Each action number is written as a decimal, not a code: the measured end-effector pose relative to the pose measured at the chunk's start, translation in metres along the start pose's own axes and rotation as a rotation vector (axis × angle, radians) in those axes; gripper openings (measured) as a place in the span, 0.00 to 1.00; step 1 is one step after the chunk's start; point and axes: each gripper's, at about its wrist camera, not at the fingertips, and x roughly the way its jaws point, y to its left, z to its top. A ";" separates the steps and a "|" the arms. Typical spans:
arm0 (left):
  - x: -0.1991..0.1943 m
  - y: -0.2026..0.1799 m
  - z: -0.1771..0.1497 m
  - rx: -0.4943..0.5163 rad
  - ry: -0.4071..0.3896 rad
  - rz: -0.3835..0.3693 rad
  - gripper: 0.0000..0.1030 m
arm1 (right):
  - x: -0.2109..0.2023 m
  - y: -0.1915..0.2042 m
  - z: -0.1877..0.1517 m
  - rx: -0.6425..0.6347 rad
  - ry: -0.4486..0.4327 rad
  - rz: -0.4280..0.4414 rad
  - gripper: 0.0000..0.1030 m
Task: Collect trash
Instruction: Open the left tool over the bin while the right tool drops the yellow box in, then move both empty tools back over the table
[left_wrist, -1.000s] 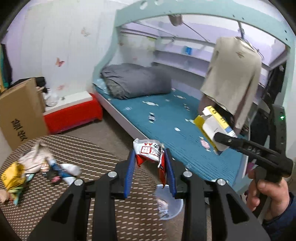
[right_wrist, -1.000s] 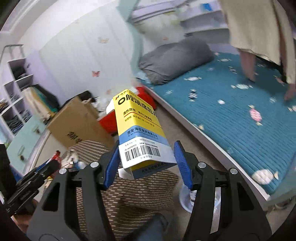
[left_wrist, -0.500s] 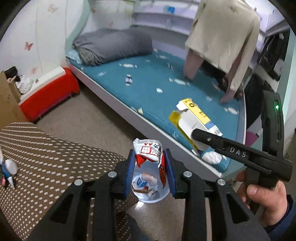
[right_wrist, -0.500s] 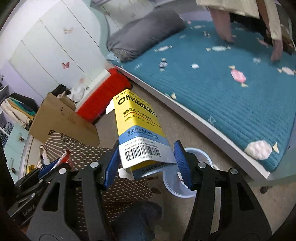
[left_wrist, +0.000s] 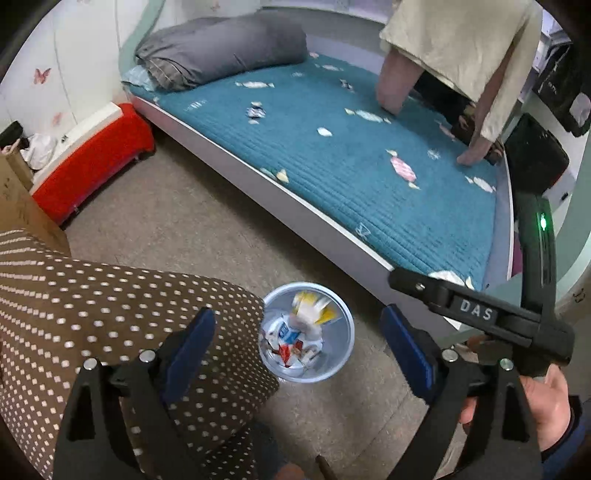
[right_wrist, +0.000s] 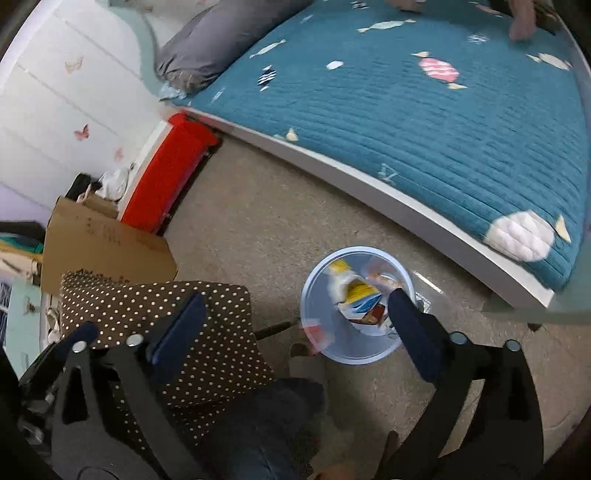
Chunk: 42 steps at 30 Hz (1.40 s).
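Left wrist view
- left tool (left_wrist: 297, 354): jaws wide with nothing between them; they have just been opening.
- bin (left_wrist: 341, 363): pale blue and round, on the floor, lower middle of the frame, straight ahead of and below the open jaws, just beside the edge of the dotted worktop (left_wrist: 92, 306).
- trash: yellow box (left_wrist: 314, 308), blurred, in the bin's upper part; red wrapper (left_wrist: 286, 350) lower in the bin among other scraps.
- box's long axis: too blurred to tell.
- right tool (left_wrist: 480, 314): seen side-on at the right of the frame, held by a hand (left_wrist: 543, 406); its jaws are not readable here.

Right wrist view
- right tool (right_wrist: 295, 325): jaws wide and empty; they too have just been opening.
- bin (right_wrist: 314, 295): middle of the frame; the tool's right finger overlaps its rim.
- yellow box (right_wrist: 360, 291): inside the bin, long axis running upper left to lower right, tilted.
- nearer hand: I judge the right slightly closer to the bin.
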 end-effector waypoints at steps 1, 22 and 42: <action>-0.007 0.003 0.000 -0.009 -0.012 0.001 0.88 | -0.003 0.000 -0.002 0.004 -0.007 -0.005 0.94; -0.140 0.030 -0.027 -0.066 -0.285 0.023 0.91 | -0.108 0.120 -0.021 -0.208 -0.184 0.085 0.94; -0.225 0.128 -0.097 -0.253 -0.416 0.147 0.91 | -0.125 0.262 -0.068 -0.507 -0.184 0.198 0.94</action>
